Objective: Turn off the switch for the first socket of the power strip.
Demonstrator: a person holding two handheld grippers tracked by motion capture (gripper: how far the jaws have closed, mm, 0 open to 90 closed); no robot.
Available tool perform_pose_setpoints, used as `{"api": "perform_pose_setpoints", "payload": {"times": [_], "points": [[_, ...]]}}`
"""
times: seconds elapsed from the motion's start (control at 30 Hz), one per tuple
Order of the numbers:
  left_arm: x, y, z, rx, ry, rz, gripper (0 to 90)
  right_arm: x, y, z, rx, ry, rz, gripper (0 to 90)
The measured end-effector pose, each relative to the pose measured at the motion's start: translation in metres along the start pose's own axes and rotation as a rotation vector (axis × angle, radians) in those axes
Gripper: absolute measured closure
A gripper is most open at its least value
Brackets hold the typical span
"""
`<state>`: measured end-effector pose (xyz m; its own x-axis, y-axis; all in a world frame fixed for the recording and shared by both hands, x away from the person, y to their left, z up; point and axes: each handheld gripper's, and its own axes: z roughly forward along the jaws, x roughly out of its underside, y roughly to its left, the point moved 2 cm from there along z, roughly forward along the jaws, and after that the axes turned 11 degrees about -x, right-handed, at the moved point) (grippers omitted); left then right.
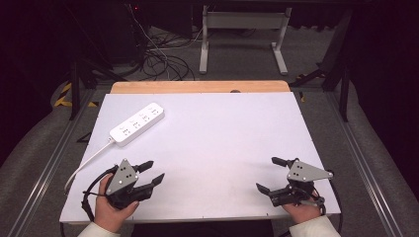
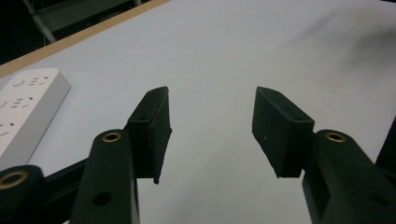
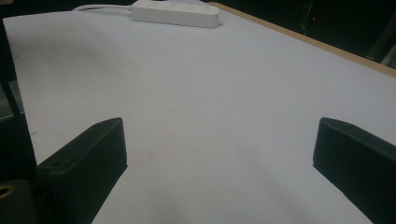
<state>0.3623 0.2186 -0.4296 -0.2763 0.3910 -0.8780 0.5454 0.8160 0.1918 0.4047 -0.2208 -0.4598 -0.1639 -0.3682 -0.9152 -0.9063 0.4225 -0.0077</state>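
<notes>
Power strip [image 1: 137,123] lies untouched at the far left of the white table [image 1: 222,143]. Left gripper [image 1: 150,172] is partly open and empty, right gripper [image 1: 271,174] wide open and empty; everything remains undone.

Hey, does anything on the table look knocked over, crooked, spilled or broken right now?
Nothing stands out. The white power strip lies flat at the far left of the white table top, set at an angle, its cord trailing off the left edge. No spills or damage show. Both tools are open and hold nothing.
</notes>
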Motion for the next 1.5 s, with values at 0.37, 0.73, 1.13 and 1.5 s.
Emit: {"api": "perform_pose_setpoints", "payload": {"times": [0.37,0.73,1.13,1.5], "points": [[-0.01,0.015,-0.004,-0.032,0.022,-0.02,49.2,0.001,-0.001,0.001,0.001,0.007,0.002,2.7],[-0.019,0.025,-0.004,-0.027,0.028,-0.009,48.4,0.001,-0.001,0.002,-0.004,0.009,0.006,2.6],[-0.027,0.032,-0.009,-0.045,0.048,0.016,55.9,0.002,-0.001,0.003,-0.012,0.016,0.011,2.4],[-0.039,0.053,-0.014,-0.064,0.054,-0.023,61.5,0.003,-0.002,0.003,-0.009,0.015,0.022,2.2]]}}
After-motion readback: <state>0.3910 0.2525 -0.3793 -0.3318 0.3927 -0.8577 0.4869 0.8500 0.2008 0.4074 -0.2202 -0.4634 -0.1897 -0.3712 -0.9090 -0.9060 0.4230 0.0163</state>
